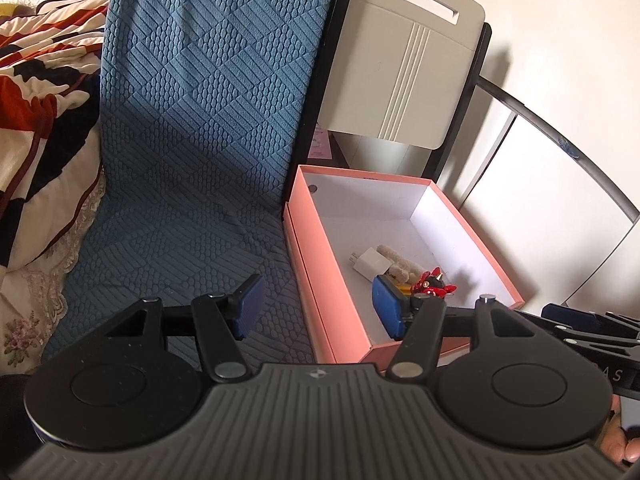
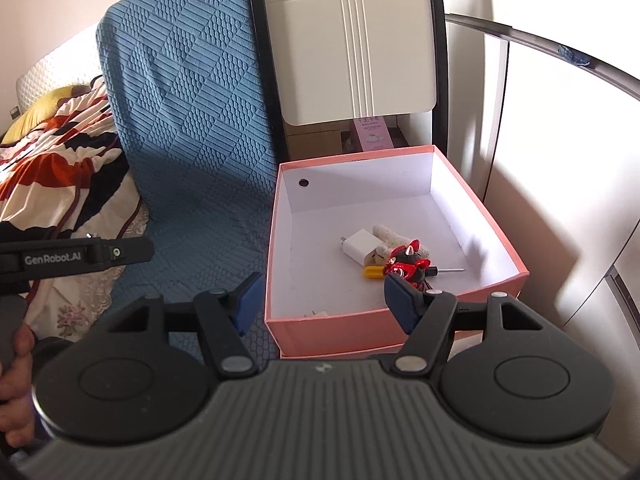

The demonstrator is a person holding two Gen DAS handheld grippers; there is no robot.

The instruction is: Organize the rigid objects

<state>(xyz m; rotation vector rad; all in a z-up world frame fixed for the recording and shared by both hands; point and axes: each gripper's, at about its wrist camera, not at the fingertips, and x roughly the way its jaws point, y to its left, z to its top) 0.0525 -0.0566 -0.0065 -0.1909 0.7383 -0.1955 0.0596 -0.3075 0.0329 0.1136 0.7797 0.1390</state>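
A pink open box (image 1: 308,264) (image 2: 332,332) with a white inside rests on the blue textured cover (image 1: 192,160) (image 2: 188,128). In it lie a white charger plug (image 1: 366,263) (image 2: 358,245), a small cream plush toy (image 1: 394,260) (image 2: 386,238), a red and black horned figure (image 1: 434,283) (image 2: 410,265) and a yellow-handled screwdriver (image 2: 376,271). My left gripper (image 1: 316,306) is open and holds nothing, straddling the box's left wall. My right gripper (image 2: 322,304) is open too, above the box's near wall, nothing between its fingers.
A beige panel with a slot handle (image 1: 404,68) (image 2: 352,48) leans behind the box against a dark frame. A patterned quilt (image 1: 44,92) (image 2: 56,152) lies to the left. White cabinet doors (image 2: 560,160) stand to the right. The other gripper shows at each frame's edge.
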